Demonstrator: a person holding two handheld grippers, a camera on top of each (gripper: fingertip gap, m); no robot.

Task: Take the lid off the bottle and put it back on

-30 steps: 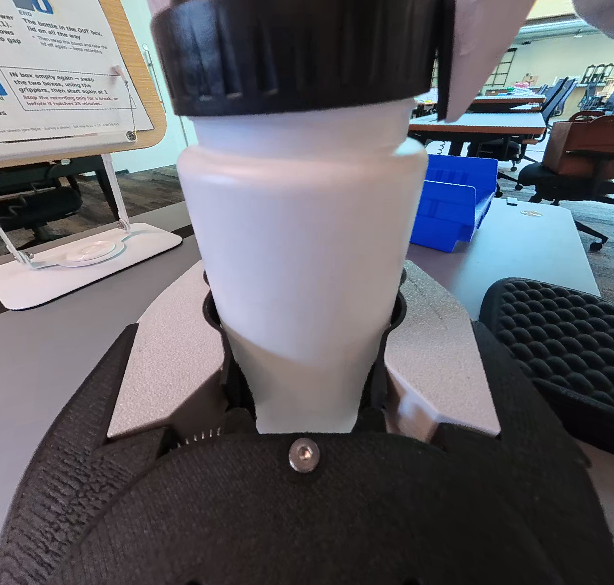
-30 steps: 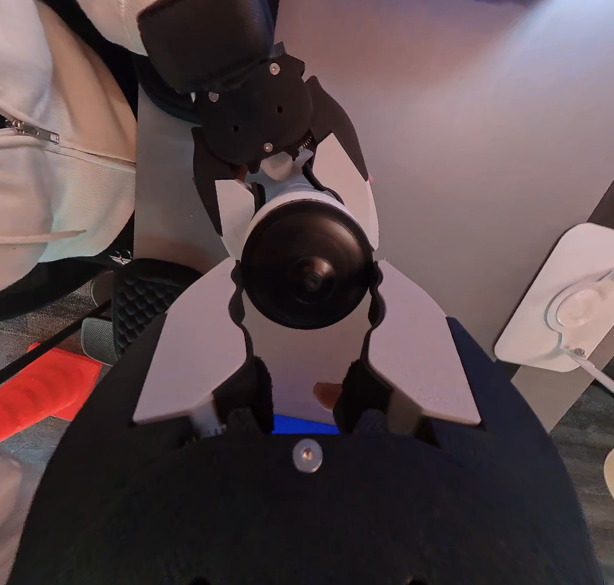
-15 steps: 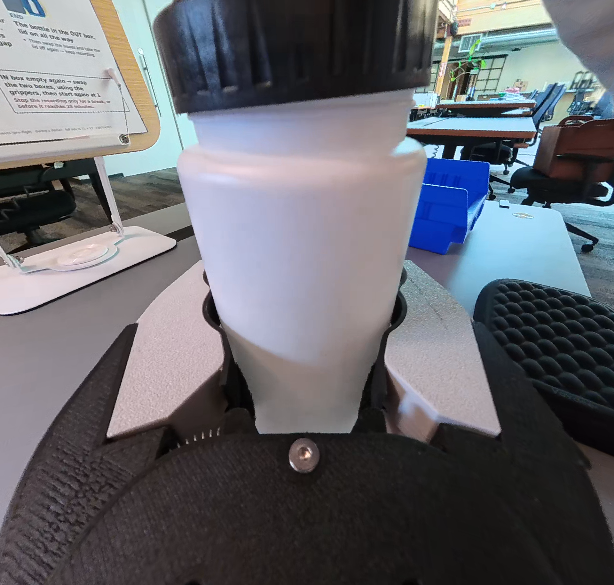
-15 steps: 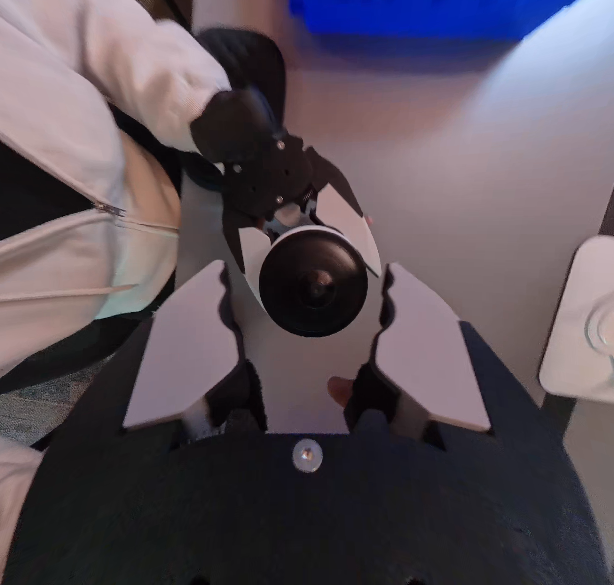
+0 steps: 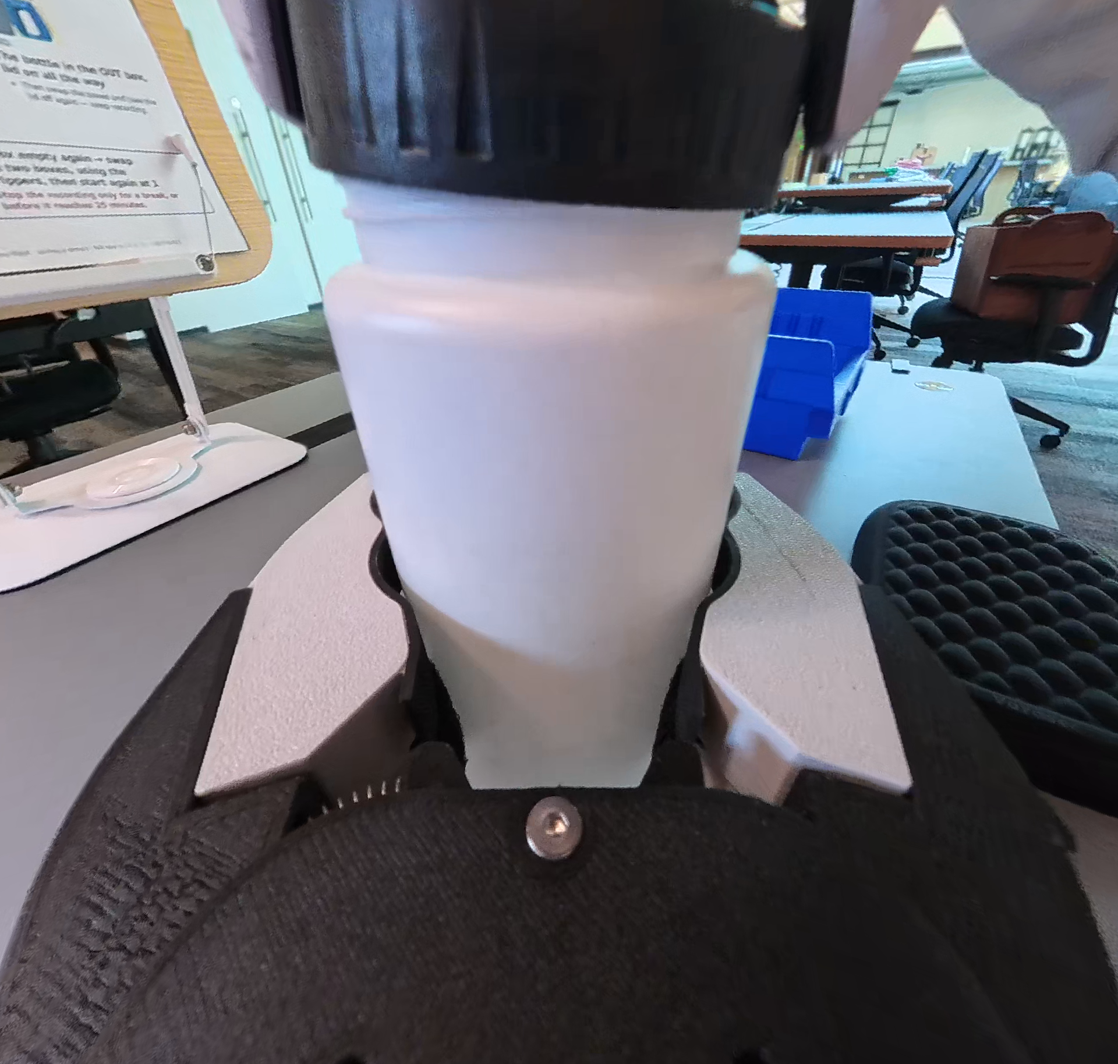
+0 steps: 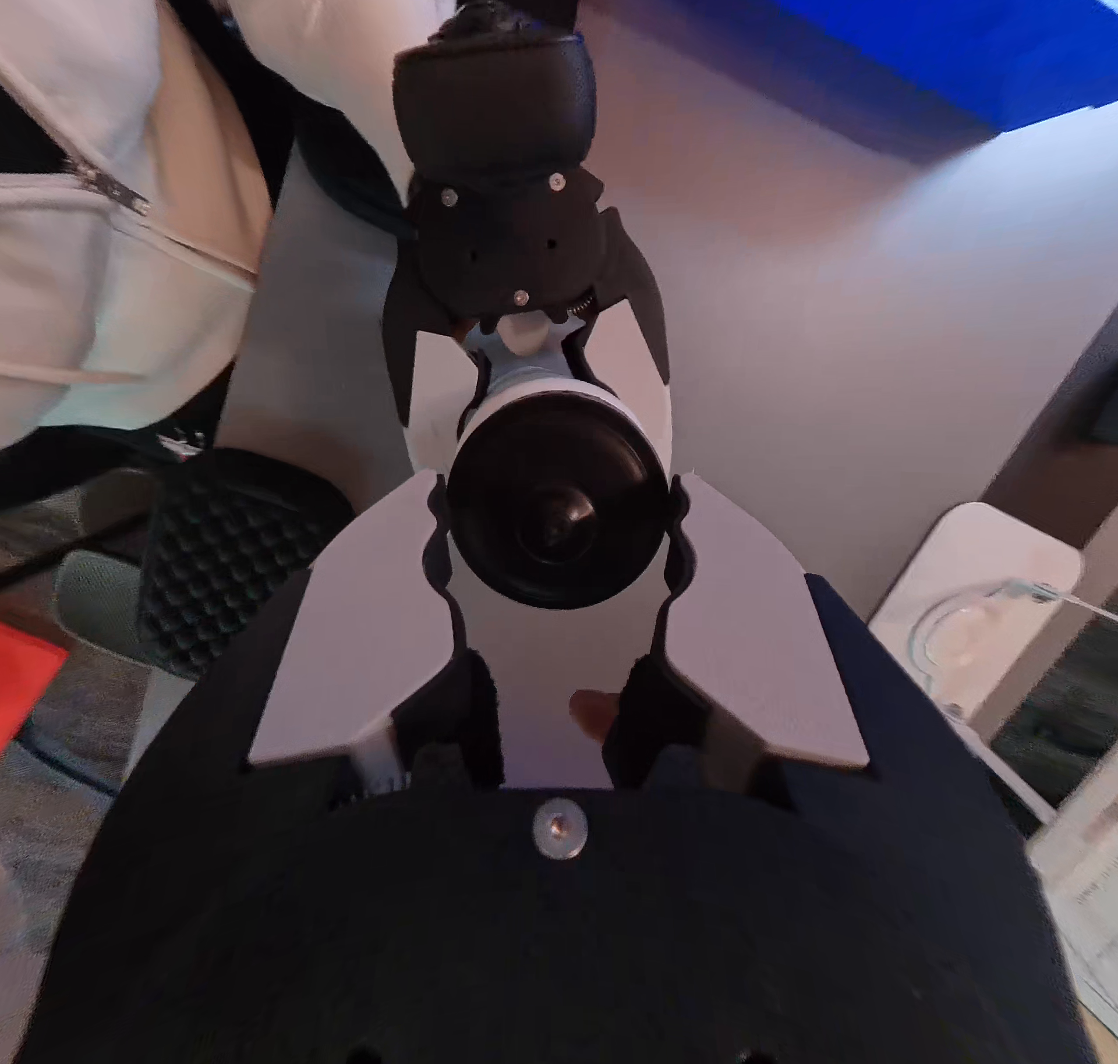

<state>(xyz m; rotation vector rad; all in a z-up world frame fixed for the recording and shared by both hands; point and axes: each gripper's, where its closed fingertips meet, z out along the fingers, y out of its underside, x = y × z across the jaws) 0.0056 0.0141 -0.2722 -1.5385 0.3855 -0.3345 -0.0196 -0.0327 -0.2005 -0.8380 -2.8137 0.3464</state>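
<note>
Bottle [image 5: 544, 430]: smooth matt white plastic. Lid [image 5: 544, 79]: black plastic, ribbed rim, glossy top. Left tongs [image 5: 553, 551]: grainy light-grey fingers [image 5: 314, 630], coarse black printed body, bright metal screw [image 5: 553, 832]. Bench [image 5: 121, 630]: smooth matt grey. Bin [image 5: 810, 370] at 2 o'clock: glossy blue plastic.

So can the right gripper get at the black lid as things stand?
Probably yes. The right gripper is above the lid, fingers either side of its rim, nothing between; the left gripper grips only the bottle body.
</note>
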